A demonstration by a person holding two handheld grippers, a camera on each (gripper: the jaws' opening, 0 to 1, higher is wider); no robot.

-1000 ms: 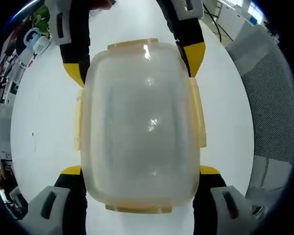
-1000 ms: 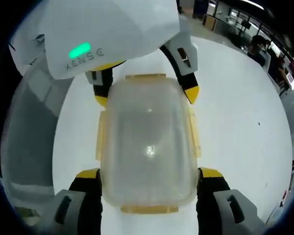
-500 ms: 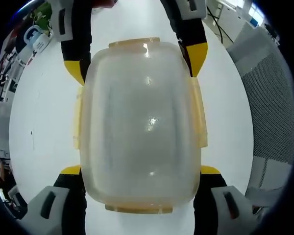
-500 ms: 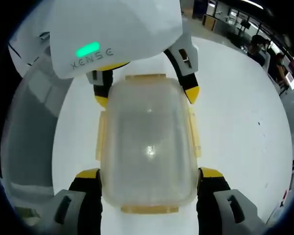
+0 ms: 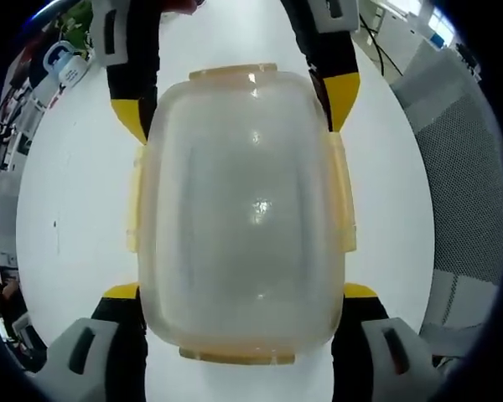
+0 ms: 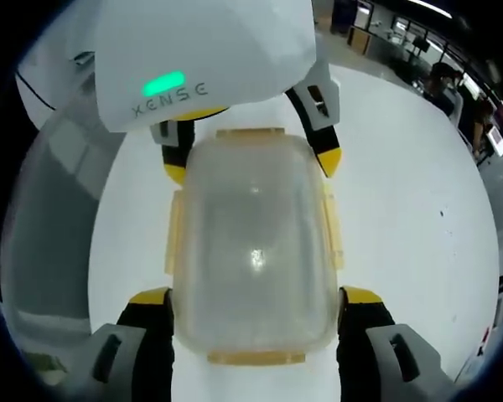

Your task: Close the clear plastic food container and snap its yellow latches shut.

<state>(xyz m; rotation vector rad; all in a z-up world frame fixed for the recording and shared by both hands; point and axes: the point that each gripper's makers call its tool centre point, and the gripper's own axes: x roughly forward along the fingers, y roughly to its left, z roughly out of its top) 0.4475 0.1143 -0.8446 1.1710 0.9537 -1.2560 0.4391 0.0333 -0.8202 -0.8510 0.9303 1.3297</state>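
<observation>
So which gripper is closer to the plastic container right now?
Neither clearly: the left gripper straddles one end of the clear container, jaws on either side, and the right gripper straddles the opposite end the same way.

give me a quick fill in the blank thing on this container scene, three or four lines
1. The clear plastic container rests on a ____ table.
2. The latches along the container's edges are ____ in colour.
3. The jaws of the left gripper and of the right gripper have ____ tips.
4. In the right gripper view, the light on the left gripper's white housing glows ____.

Missing words: white; yellow; yellow; green
</observation>
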